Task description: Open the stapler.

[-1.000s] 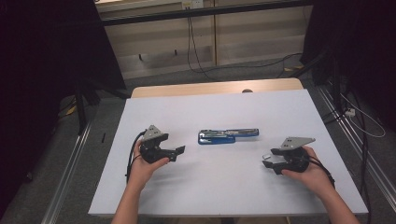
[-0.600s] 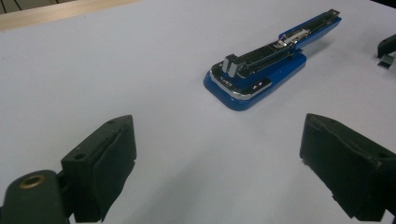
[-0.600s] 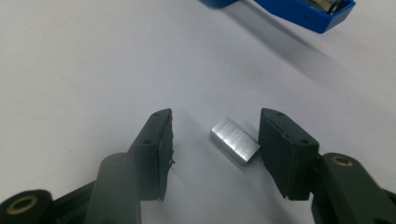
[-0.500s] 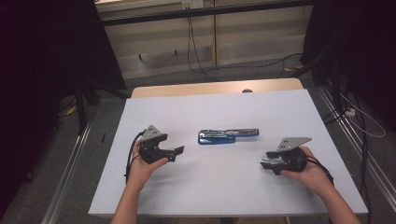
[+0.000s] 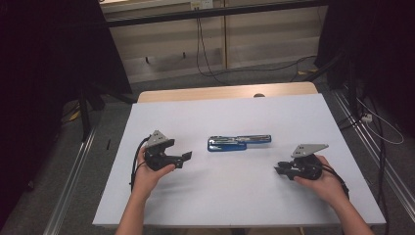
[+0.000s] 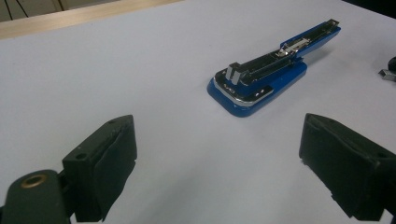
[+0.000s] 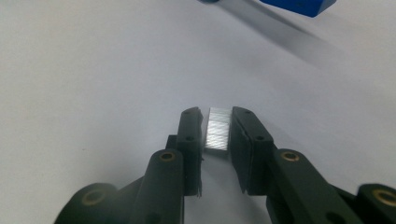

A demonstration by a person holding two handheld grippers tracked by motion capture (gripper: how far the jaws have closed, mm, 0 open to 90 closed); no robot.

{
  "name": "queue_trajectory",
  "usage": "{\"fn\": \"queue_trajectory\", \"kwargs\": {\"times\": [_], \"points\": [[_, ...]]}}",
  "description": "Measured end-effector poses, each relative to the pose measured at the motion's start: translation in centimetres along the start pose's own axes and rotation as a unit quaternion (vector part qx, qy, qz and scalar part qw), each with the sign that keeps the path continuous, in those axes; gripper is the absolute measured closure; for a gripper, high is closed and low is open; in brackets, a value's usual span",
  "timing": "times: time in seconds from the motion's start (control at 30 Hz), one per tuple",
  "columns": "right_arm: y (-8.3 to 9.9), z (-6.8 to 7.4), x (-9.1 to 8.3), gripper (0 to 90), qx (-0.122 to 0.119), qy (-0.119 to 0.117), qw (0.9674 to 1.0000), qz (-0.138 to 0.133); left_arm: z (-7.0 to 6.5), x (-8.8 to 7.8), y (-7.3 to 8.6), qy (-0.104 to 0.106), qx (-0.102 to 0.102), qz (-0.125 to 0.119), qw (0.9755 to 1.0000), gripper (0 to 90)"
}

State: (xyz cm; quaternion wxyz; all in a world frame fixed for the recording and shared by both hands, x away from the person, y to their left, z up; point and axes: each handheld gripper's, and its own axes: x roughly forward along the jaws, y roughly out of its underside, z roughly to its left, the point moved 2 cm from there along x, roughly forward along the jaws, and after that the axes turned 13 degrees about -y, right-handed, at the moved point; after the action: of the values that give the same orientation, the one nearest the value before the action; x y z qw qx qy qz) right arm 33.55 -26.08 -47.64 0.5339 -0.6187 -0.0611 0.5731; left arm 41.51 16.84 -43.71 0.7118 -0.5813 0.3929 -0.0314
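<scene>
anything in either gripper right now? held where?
Right gripper: its jaws have just been closing on a strip of staples, one finger against each long side. Left gripper: wide open, holding nothing; the open blue stapler lies ahead of it.

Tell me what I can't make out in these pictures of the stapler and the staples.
- Staple strip, right gripper view: its sides are covered by the right hand-held gripper, whose jaws have just been closing on it. In the high view it is too small to pick out.
- Blue stapler, right gripper view: cut off by the top edge.
- Stapler's magazine, left gripper view: too small to tell if staples are loaded.
</scene>
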Motion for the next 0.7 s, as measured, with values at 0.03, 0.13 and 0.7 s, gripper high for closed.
{"fn": "queue_trajectory", "kwargs": {"times": [0.03, 0.13, 0.7], "points": [[0.02, 0.03, 0.01, 74.7, 0.002, 0.003, 1.0, -0.001, 0.01, -0.03, 0.01, -0.001, -0.002, 0.001, 1.0, 11.3], [-0.03, 0.36, 0.11, 74.5, -0.006, 0.016, 0.9998, 0.005, 0.06, -0.13, -0.03, 0.0, -0.002, -0.001, 1.0, 11.3], [0.19, 0.53, 0.27, 79.1, 0.011, 0.031, 0.9994, -0.013, 0.21, -0.04, -0.32, 0.0, -0.004, -0.007, 1.0, 11.5]]}}
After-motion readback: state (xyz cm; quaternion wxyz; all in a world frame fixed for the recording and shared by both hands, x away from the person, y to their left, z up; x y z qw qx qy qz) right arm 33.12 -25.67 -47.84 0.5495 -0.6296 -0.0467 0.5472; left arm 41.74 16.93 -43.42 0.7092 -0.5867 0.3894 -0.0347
